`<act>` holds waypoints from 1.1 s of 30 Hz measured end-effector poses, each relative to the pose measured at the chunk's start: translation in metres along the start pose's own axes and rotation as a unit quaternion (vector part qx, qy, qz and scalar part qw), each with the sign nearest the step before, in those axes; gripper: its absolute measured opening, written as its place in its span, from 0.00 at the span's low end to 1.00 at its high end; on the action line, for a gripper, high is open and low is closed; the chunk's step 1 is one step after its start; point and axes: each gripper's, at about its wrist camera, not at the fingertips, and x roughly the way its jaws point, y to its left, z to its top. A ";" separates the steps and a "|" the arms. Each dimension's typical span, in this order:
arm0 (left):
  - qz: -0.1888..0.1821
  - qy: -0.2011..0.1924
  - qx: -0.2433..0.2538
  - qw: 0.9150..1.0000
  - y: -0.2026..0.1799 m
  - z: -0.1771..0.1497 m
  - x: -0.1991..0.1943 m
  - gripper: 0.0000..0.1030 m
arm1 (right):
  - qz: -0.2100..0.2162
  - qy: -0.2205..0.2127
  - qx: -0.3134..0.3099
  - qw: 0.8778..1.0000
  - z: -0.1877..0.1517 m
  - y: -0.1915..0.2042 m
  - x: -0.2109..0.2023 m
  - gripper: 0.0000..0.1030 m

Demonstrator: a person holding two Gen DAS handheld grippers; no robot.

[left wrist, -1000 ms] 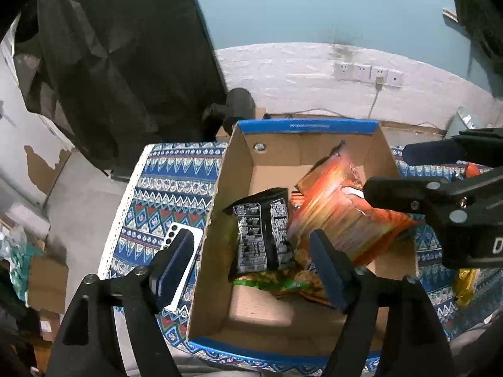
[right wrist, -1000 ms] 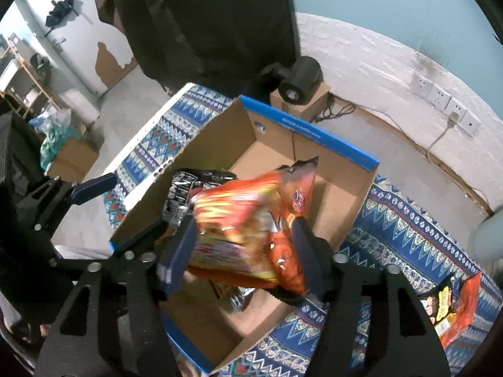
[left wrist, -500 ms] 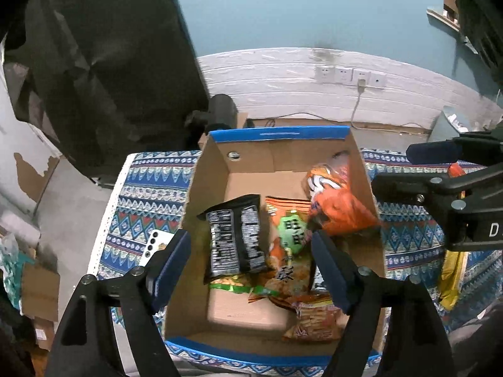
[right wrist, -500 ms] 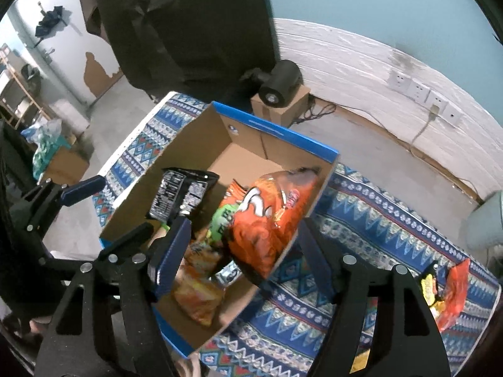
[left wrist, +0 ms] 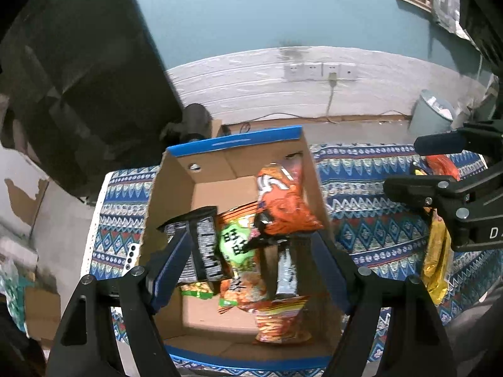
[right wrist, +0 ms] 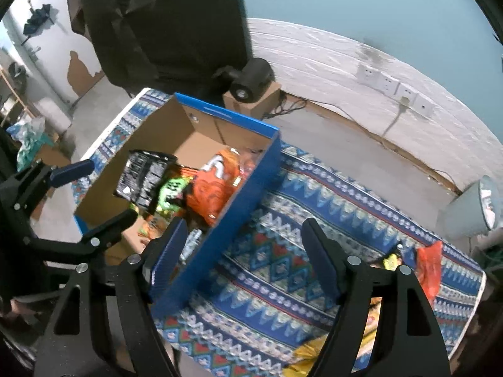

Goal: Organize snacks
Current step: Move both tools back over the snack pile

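Note:
A cardboard box with a blue rim (left wrist: 232,139) (right wrist: 226,114) sits on the patterned cloth and holds several snack packs. An orange bag (left wrist: 283,201) (right wrist: 213,185) leans against its right wall, beside a black pack (left wrist: 201,245) (right wrist: 141,176) and a green-label pack (left wrist: 235,245). My left gripper (left wrist: 251,264) is open and empty above the box's near half. My right gripper (right wrist: 245,257) is open and empty over the box's right wall and the cloth; it also shows in the left wrist view (left wrist: 440,169). Loose snacks lie on the cloth at the right: a yellow pack (left wrist: 437,257) and a red-orange pack (right wrist: 429,267).
A blue patterned cloth (right wrist: 298,220) covers the table. A white phone (left wrist: 130,256) lies left of the box. Behind the table are a black round device on a small carton (right wrist: 251,78), wall sockets (left wrist: 317,70), a grey bin (left wrist: 430,113) and a dark hanging cloth (left wrist: 78,78).
My right gripper has let go of the orange bag, which now rests in the box against its right wall, and has drawn back to the right. The left gripper stays open over the box.

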 end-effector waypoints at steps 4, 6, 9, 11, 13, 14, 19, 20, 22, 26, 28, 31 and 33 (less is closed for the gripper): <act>-0.004 -0.004 0.017 1.000 -0.019 0.004 -0.003 0.78 | -0.010 0.000 0.004 1.000 -0.013 -0.015 -0.008 0.74; -0.008 -0.004 0.027 1.000 -0.031 0.006 -0.004 0.78 | -0.013 0.000 0.007 1.000 -0.017 -0.023 -0.012 0.74; -0.011 -0.006 0.040 0.999 -0.045 0.010 -0.005 0.78 | -0.018 0.000 0.015 1.000 -0.027 -0.035 -0.018 0.74; -0.013 -0.007 0.052 0.999 -0.057 0.013 -0.005 0.78 | -0.022 0.000 0.021 1.000 -0.034 -0.044 -0.023 0.74; -0.015 -0.007 0.059 0.998 -0.065 0.015 -0.006 0.78 | -0.027 -0.001 0.026 0.999 -0.041 -0.054 -0.028 0.74; -0.016 -0.007 0.064 0.998 -0.071 0.016 -0.005 0.78 | -0.029 -0.001 0.029 0.999 -0.044 -0.058 -0.030 0.74; -0.023 -0.001 0.085 0.996 -0.100 0.022 0.002 0.78 | -0.045 -0.001 0.044 0.998 -0.061 -0.085 -0.040 0.74; -0.025 0.002 0.089 0.996 -0.106 0.022 0.004 0.78 | -0.047 0.000 0.049 0.998 -0.065 -0.092 -0.041 0.74; -0.028 0.006 0.097 0.995 -0.116 0.024 0.009 0.78 | -0.052 0.002 0.061 0.997 -0.072 -0.106 -0.043 0.74; -0.032 0.014 0.114 0.993 -0.141 0.029 0.021 0.78 | -0.063 0.007 0.082 0.995 -0.085 -0.132 -0.047 0.74; -0.035 0.019 0.119 0.992 -0.149 0.031 0.027 0.78 | -0.069 0.010 0.094 0.993 -0.092 -0.147 -0.049 0.74; -0.040 0.024 0.129 0.991 -0.166 0.036 0.040 0.78 | -0.075 0.014 0.107 0.991 -0.098 -0.166 -0.050 0.74; -0.045 0.027 0.132 0.990 -0.176 0.041 0.048 0.78 | -0.080 0.021 0.112 0.990 -0.103 -0.181 -0.049 0.74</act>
